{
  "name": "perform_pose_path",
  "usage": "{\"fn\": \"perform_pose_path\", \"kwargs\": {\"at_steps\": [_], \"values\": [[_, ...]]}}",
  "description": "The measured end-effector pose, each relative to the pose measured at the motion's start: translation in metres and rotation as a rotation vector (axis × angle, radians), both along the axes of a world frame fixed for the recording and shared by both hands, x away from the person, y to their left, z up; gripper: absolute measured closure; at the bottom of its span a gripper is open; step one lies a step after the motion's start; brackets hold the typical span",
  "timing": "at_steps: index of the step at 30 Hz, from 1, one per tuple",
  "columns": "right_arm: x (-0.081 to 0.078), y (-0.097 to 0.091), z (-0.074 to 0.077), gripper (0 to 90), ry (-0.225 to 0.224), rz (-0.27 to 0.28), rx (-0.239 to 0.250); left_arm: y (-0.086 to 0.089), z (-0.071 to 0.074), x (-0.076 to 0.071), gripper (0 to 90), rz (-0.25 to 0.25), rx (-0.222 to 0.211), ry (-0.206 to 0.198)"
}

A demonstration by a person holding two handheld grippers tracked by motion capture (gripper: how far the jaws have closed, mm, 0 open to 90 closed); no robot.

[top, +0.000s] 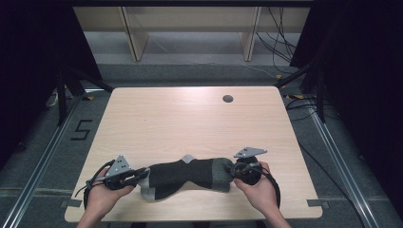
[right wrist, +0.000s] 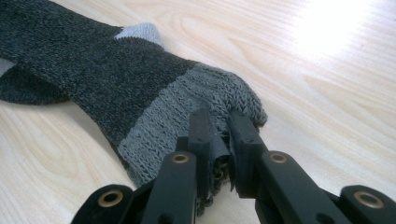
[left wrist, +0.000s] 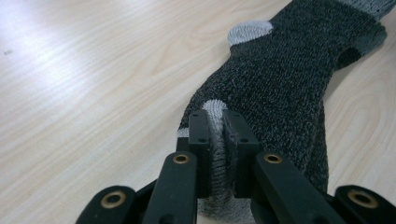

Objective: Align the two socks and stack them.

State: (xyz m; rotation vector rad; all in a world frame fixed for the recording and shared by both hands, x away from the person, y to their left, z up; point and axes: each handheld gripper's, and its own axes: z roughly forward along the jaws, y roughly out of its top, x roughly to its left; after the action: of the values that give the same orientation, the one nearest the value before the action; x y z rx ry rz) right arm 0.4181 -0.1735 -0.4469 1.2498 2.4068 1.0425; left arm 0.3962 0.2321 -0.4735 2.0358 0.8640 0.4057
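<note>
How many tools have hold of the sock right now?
2. The left tool pinches the sock at its grey toe; the right tool pinches its grey cuff, at the opposite end.

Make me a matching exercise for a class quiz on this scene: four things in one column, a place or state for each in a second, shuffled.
Things:
1. left gripper
2. right gripper
3. round hole
4. pale heel patch

Places or states:
A. in the table near its far edge
B. shut on the light grey toe end of the sock
C. shut on the sock's ribbed grey cuff
D. partway along the sock, between the two grippers

Pairs: 1-B, 2-C, 3-A, 4-D
</note>
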Motion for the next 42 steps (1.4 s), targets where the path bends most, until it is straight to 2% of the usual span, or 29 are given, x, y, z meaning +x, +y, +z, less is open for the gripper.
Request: {"fn": "perform_pose_path", "kwargs": {"at_steps": [1,3,4,5,6,7,8,12,13,14,16,17,18,19,20,23,24,25,26,28,29,30,31,32,34,37,38,40,42], "values": [[0.001,-0.001,-0.002,81.6,-0.016,0.015,-0.012,0.000,-0.002,0.000,82.3,0.003,-0.004,0.009],[0.000,0.000,-0.003,81.6,0.009,0.013,0.002,0.001,-0.007,0.002,82.3,0.002,-0.007,0.018],[0.000,0.000,-0.004,81.5,0.002,0.010,-0.013,0.001,-0.009,0.002,82.3,0.004,-0.007,0.019],[0.000,0.000,-0.005,81.6,0.008,0.017,-0.011,0.002,-0.010,0.002,82.3,-0.003,0.014,0.029],[0.000,0.000,-0.006,81.5,0.014,0.011,-0.002,0.000,-0.012,0.002,82.3,0.005,-0.007,0.028],[0.000,-0.001,-0.007,81.5,0.011,0.011,-0.020,0.000,-0.013,0.002,82.3,0.002,-0.005,0.030],[-0.001,0.000,-0.007,81.5,0.008,0.006,-0.013,0.000,-0.014,0.001,82.3,0.005,-0.011,0.030],[-0.003,0.000,-0.008,81.5,0.037,-0.001,-0.014,0.000,-0.014,0.002,82.2,0.000,-0.005,0.039],[-0.002,0.001,-0.010,81.5,0.010,-0.003,0.003,0.000,-0.014,0.002,82.2,0.000,-0.006,0.036],[-0.002,0.000,-0.009,81.5,0.020,0.003,-0.015,0.000,-0.014,0.002,82.2,0.000,-0.005,0.037],[-0.001,-0.002,-0.011,81.4,-0.002,0.034,-0.031,0.000,-0.014,0.002,82.2,0.002,0.000,0.043],[-0.003,-0.001,-0.010,81.4,0.015,0.012,-0.025,0.000,-0.014,0.002,82.2,0.000,-0.006,0.040],[-0.003,-0.001,-0.011,81.4,0.025,0.001,-0.021,0.001,-0.014,0.003,82.2,-0.004,0.018,0.033],[-0.002,0.000,-0.014,81.3,0.014,-0.004,-0.003,0.000,-0.015,0.002,82.2,0.002,0.001,0.039],[-0.001,-0.002,-0.014,81.3,0.009,0.019,-0.031,0.000,-0.015,0.002,82.2,-0.005,0.007,0.039],[-0.003,0.000,-0.014,81.3,0.035,-0.002,-0.023,0.000,-0.016,0.001,82.1,-0.006,0.008,0.036],[-0.002,-0.001,-0.014,81.3,0.025,0.014,-0.034,0.000,-0.016,0.001,82.1,-0.004,0.007,0.036],[0.000,-0.001,-0.017,81.3,-0.008,0.028,-0.040,0.000,-0.016,0.001,82.1,-0.004,0.010,0.042],[-0.001,0.000,-0.015,81.2,0.021,0.021,-0.040,0.001,-0.016,0.001,82.1,-0.010,0.014,0.048],[-0.002,0.000,-0.017,81.1,0.031,0.017,-0.045,0.000,-0.016,0.001,82.1,-0.001,0.010,0.049],[-0.002,0.001,-0.018,81.0,0.021,0.013,-0.054,0.000,-0.016,0.001,82.1,0.000,-0.019,0.044],[-0.001,0.000,-0.020,81.0,0.009,0.033,-0.067,0.000,-0.014,0.001,82.1,0.005,-0.024,0.043],[-0.001,0.001,-0.019,81.0,0.029,0.023,-0.055,0.001,-0.010,0.000,82.1,0.007,-0.024,0.045],[-0.001,0.001,-0.019,81.0,0.029,0.023,-0.057,0.001,-0.007,0.000,82.1,0.008,-0.035,0.036],[-0.001,0.001,-0.018,81.0,0.028,0.018,-0.061,0.000,0.000,-0.002,82.1,-0.002,-0.025,0.032],[0.000,0.001,-0.019,80.8,0.034,0.017,-0.064,-0.002,0.003,-0.006,82.0,-0.012,-0.042,0.029],[0.000,0.001,-0.020,80.8,0.033,0.013,-0.063,-0.001,0.005,-0.006,81.9,-0.024,-0.024,0.046],[0.002,0.000,-0.022,80.8,0.011,0.033,-0.077,-0.001,0.002,-0.008,81.9,-0.011,-0.060,0.070],[0.001,0.000,-0.021,80.8,0.031,0.017,-0.069,0.000,-0.003,-0.010,81.8,-0.011,-0.073,0.085]]}}
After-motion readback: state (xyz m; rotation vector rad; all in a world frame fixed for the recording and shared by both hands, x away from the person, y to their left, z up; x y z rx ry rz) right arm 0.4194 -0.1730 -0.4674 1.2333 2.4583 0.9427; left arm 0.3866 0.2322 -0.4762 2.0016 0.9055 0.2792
